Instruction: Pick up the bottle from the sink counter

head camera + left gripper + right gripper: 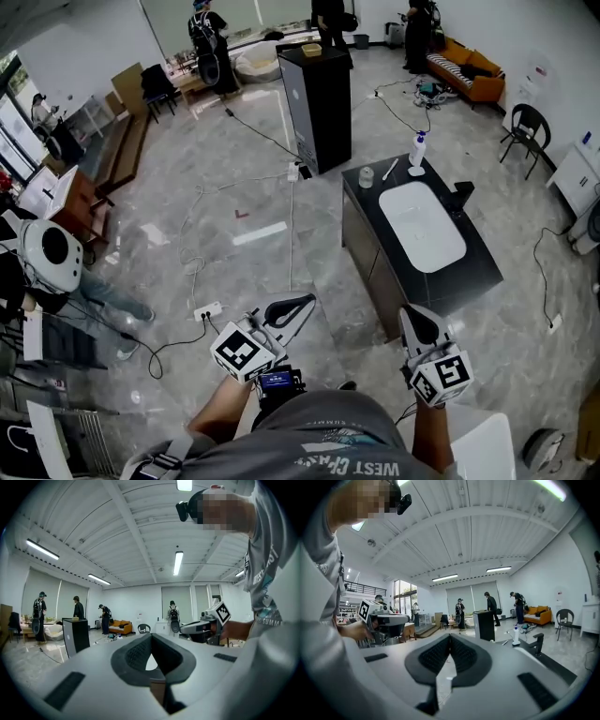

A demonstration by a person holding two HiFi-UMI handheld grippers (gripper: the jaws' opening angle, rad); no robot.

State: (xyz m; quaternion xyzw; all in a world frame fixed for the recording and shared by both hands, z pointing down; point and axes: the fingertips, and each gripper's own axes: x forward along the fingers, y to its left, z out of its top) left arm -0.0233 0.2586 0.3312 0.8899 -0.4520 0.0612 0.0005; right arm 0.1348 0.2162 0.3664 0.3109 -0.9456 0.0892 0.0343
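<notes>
A white bottle (417,150) with a blue top stands upright at the far end of the dark sink counter (478,267), beyond the white basin (422,225). In the right gripper view the bottle (516,636) shows small and far off, right of the jaws. Both grippers are held close to my body, well short of the counter. My left gripper (302,306) is shut and holds nothing. My right gripper (415,317) hangs near the counter's near corner, its pads meeting at the tip with nothing between them. In its own view each gripper (150,637) (450,636) points level into the room.
A glass (366,175) and a thin white stick-like item (390,169) lie beside the bottle. A black faucet (462,195) stands at the basin's right. A tall black cabinet (319,103) stands beyond the counter. Cables and a power strip (207,310) lie on the floor. People stand far back.
</notes>
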